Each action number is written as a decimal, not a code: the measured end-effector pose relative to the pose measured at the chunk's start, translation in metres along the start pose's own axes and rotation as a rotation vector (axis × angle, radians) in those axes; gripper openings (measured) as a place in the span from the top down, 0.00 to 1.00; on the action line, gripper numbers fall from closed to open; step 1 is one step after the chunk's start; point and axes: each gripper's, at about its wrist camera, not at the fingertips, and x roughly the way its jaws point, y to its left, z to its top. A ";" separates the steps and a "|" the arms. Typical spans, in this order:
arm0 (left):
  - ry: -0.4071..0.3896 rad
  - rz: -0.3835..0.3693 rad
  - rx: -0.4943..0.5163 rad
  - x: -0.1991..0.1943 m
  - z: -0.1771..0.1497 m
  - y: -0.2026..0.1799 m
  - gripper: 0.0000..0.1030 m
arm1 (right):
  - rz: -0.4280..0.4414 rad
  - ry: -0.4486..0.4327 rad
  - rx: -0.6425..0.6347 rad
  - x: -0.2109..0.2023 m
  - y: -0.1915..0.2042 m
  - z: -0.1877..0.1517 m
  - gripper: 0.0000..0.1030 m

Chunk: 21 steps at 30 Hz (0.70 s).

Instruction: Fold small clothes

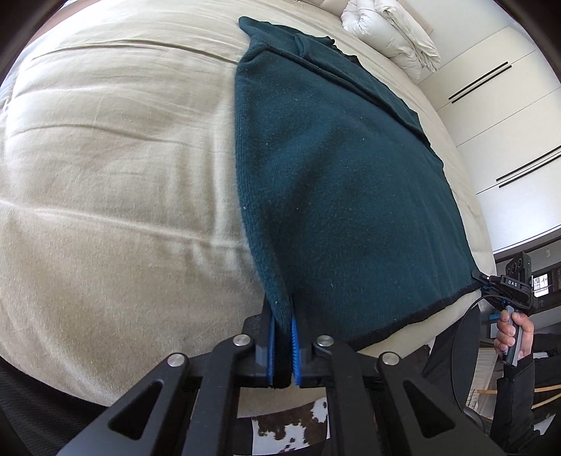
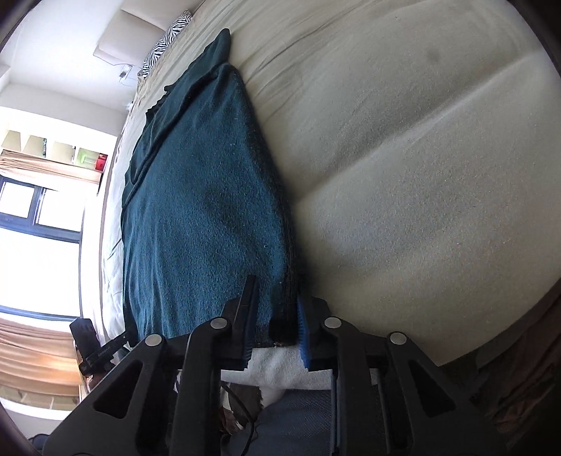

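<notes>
Garment: a dark teal knitted sweater [image 1: 336, 182] lies flat on a cream bedsheet [image 1: 112, 168], its body reaching away from both cameras toward the far end of the bed.
Hem: the near edge, trimmed in a darker band, sits along the near side of the mattress.
Far end: cloth is folded over itself there (a sleeve or neckline, hard to say which).
Left gripper [image 1: 282, 336]: its blue-padded fingers [image 1: 270, 336] are pressed together on the sweater's near left corner, and the cloth is bunched into a narrow ridge between them.
Right gripper [image 2: 277, 329]: its fingers bracket the near right corner with cloth between them; in the left wrist view the same tool [image 1: 505, 284] meets that corner, with the person's hand [image 1: 513, 333] around its handle.
Right grip firmness: a small gap shows beside the fabric, so I cannot tell whether it clamps.
Surroundings: white pillows [image 1: 392, 31] lie at the far end, white wardrobe doors [image 1: 491, 105] stand beside the bed, and a bright window [image 2: 38, 224] is opposite.
</notes>
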 end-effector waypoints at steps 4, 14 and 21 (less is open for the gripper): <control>-0.011 -0.054 -0.039 -0.007 0.002 0.006 0.93 | 0.017 -0.027 -0.017 -0.007 0.007 -0.004 0.94; -0.172 -0.389 -0.221 -0.059 0.022 0.033 0.94 | 0.284 -0.187 0.020 -0.041 0.031 0.006 0.94; -0.236 -0.528 -0.316 -0.067 0.051 0.032 0.94 | 0.385 -0.249 0.042 -0.045 0.051 0.030 0.94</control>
